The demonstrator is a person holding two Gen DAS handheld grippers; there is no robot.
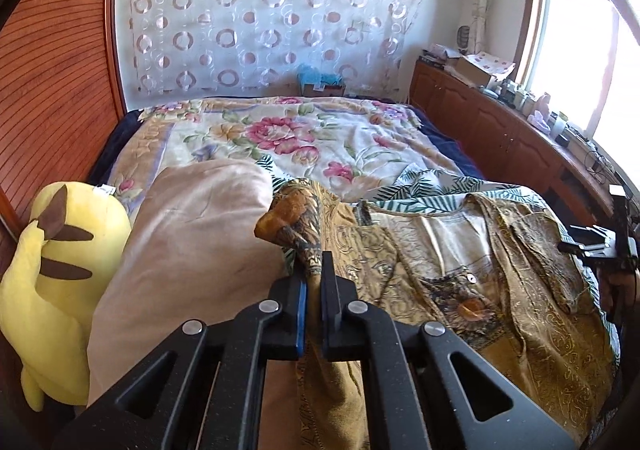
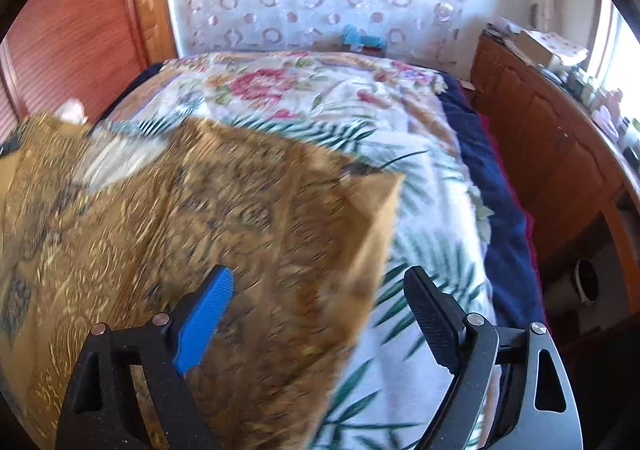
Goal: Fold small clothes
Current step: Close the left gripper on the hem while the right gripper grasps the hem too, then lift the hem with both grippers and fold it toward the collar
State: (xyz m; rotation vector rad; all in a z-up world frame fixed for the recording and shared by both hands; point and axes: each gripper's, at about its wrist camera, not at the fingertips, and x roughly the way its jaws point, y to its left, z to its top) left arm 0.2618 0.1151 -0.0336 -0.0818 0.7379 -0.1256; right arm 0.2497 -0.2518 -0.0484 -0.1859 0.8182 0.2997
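A gold and brown patterned garment (image 1: 500, 290) lies spread on the bed, and a bunched fold of it (image 1: 296, 222) rises toward my left gripper (image 1: 314, 270), which is shut on that fold. In the right wrist view the same garment (image 2: 200, 210) is blurred and fills the left half. My right gripper (image 2: 320, 278) hangs open just above its right edge. The blue-padded finger (image 2: 204, 314) is over the cloth and the black finger (image 2: 432, 318) is over the leaf-print sheet. Neither pad presses on the cloth. The right gripper (image 1: 592, 246) also shows at the far right of the left wrist view.
A yellow plush toy (image 1: 52, 270) and a beige pillow (image 1: 192, 242) lie to the left of the garment. The floral bedspread (image 1: 320, 138) stretches beyond it. A wooden cabinet (image 1: 500, 122) with clutter on top runs along the right, under the window.
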